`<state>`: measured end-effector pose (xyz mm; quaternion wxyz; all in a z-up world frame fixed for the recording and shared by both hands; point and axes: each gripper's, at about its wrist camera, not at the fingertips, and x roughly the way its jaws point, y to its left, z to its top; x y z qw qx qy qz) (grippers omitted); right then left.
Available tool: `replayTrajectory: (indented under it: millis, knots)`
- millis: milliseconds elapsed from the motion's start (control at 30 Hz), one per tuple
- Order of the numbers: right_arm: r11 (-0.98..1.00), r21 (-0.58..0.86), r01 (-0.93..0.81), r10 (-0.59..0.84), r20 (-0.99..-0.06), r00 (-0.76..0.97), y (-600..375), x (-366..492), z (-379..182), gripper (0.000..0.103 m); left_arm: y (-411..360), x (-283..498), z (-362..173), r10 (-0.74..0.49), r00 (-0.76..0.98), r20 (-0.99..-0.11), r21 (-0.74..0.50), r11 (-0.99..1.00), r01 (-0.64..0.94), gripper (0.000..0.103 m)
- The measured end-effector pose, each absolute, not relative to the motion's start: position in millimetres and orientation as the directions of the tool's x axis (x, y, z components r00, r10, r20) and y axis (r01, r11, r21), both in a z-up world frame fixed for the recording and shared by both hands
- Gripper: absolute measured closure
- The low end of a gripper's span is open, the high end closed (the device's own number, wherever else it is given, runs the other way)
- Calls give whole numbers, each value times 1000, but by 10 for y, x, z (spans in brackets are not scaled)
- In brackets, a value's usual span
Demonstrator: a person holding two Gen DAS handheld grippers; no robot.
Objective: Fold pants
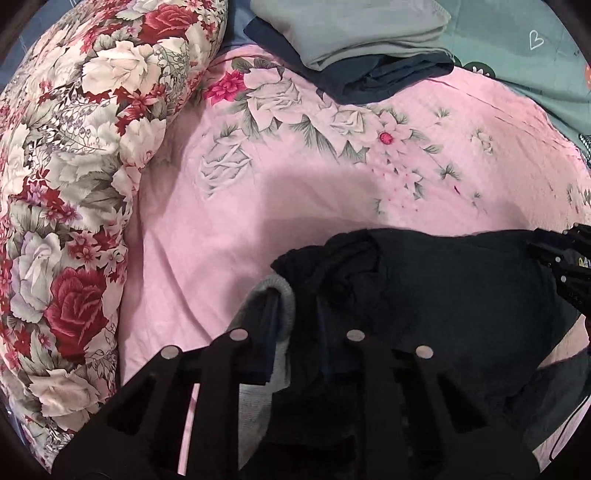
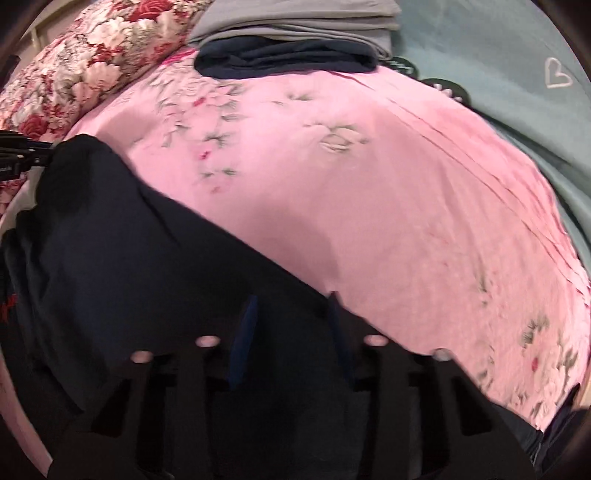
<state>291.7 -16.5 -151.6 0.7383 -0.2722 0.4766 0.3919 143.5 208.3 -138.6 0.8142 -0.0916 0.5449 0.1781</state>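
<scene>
Both grippers, left gripper [image 1: 295, 343] and right gripper [image 2: 291, 332], jaws clenched on the dark pants' [image 1: 443, 288] edge at lower frame, ready to fold over the pink bedsheet [image 1: 332, 184].

Pink sheet [image 1: 295, 192] with pale printed flowers, spread wide and lightly creased. Floral quilt [image 1: 70, 192], red and white roses, bunched along the sheet's left edge. Grey folded cloth [image 1: 354, 33] stacked on a navy folded cloth [image 1: 388, 79] at the far end. Teal bedding [image 1: 524, 66] with a white heart outline, far right.
</scene>
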Motion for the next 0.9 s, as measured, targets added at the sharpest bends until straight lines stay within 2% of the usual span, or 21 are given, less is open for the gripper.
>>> replayTrajectory:
  millis: [33,67,300,467,533,567,600,667,700,800,833,900]
  knots:
    - [540,-8,-842,321,-922,214,-149,2925,-1511,97,2058,1413,-1358,212,355,-910,62,919,-390,86]
    - [541,-3,-841,321,-923,210,-149,2931,-1499,102,2025,1384,-1315,234,366,-901,80,917,-390,86]
    - [659,84,-747,452,-839,305,-385,3095,-1060,103,2100,1383,-923,254,466,-847,39,905,-423,86]
    - [715,45,-698,408,-838,363,-110,3234,-1237,102,2211,1682,-1188,272,410,-870,75,897,-435,86]
    - [746,4,-666,327,-873,361,-41,3302,-1424,102,2253,1772,-1366,259,367,-893,82,897,-434,79]
    - [763,-24,-646,287,-882,373,-41,3322,-1470,100,2275,1787,-1415,265,346,-900,94,894,-439,74]
    - [783,-37,-621,268,-881,390,-87,3334,-1464,81,2296,1786,-1432,265,340,-902,95,891,-444,68]
    - [818,-25,-575,291,-844,450,-237,3277,-1343,49,2366,1734,-1374,229,359,-905,42,887,-460,63]
    - [829,2,-559,318,-824,469,-346,3247,-1263,48,2408,1684,-1320,209,371,-905,9,881,-474,56]
    - [828,80,-554,369,-823,432,-670,3189,-1132,48,2452,1590,-1229,177,392,-903,-29,884,-466,52]
    - [832,77,-550,365,-822,438,-740,3163,-1108,48,2451,1561,-1203,193,390,-900,-12,885,-465,43]
    - [840,70,-538,356,-820,448,-912,3119,-1091,48,2433,1518,-1154,250,398,-883,43,885,-463,39]
